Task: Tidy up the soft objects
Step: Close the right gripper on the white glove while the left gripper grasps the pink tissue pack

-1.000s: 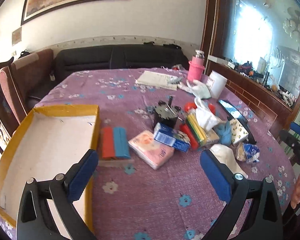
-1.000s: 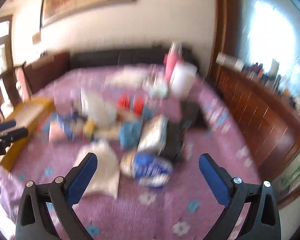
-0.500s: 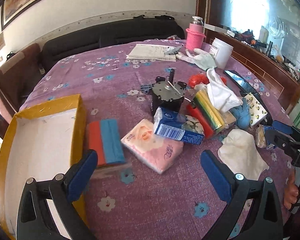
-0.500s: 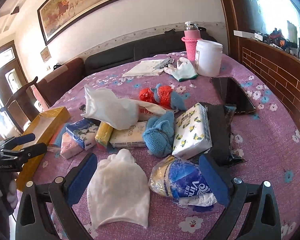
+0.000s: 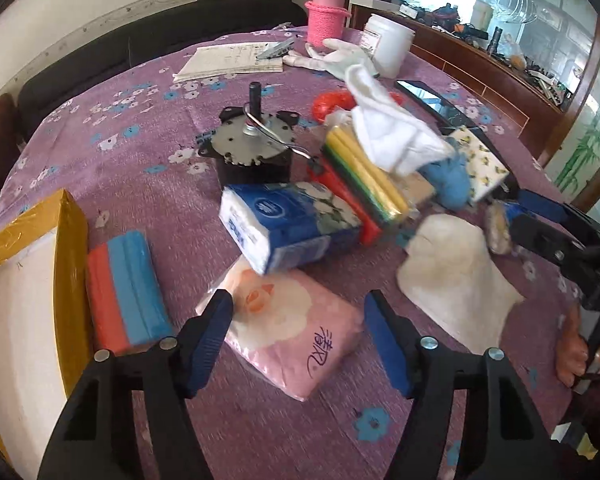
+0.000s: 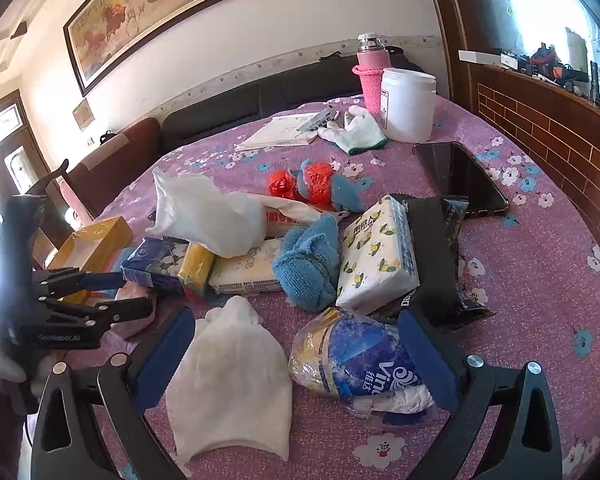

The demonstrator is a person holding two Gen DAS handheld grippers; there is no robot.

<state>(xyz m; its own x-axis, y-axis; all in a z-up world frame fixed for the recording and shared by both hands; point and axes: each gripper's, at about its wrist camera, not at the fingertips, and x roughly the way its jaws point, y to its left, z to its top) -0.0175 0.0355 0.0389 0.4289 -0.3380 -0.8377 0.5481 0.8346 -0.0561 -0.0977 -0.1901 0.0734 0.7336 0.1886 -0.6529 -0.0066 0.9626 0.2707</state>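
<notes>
On the purple flowered tablecloth (image 5: 148,184), a pink tissue pack (image 5: 296,328) lies between the blue fingers of the left gripper (image 5: 300,332), whose jaws are closing around it; the pads look very near its two sides, but I cannot tell if they already press on it. Just behind this pack a blue tissue pack (image 5: 288,224) lies partly over its far edge, and to the left a red and blue sponge (image 5: 124,284) rests beside the yellow wall of a cardboard box (image 5: 70,248). Behind the blue pack stands a round metal motor (image 5: 256,152) with a dark shaft. To the right, the right gripper (image 6: 296,344) hovers with its jaws wide apart and holds nothing; between its fingers lie a white cloth (image 6: 232,380) and a blue wrapped tissue roll (image 6: 360,364). Farther back are a blue knitted cloth (image 6: 308,260), a white tissue pack with lemons (image 6: 380,256), a black phone (image 6: 460,176), a white jar (image 6: 408,104) and a pink bottle (image 6: 370,76).
</notes>
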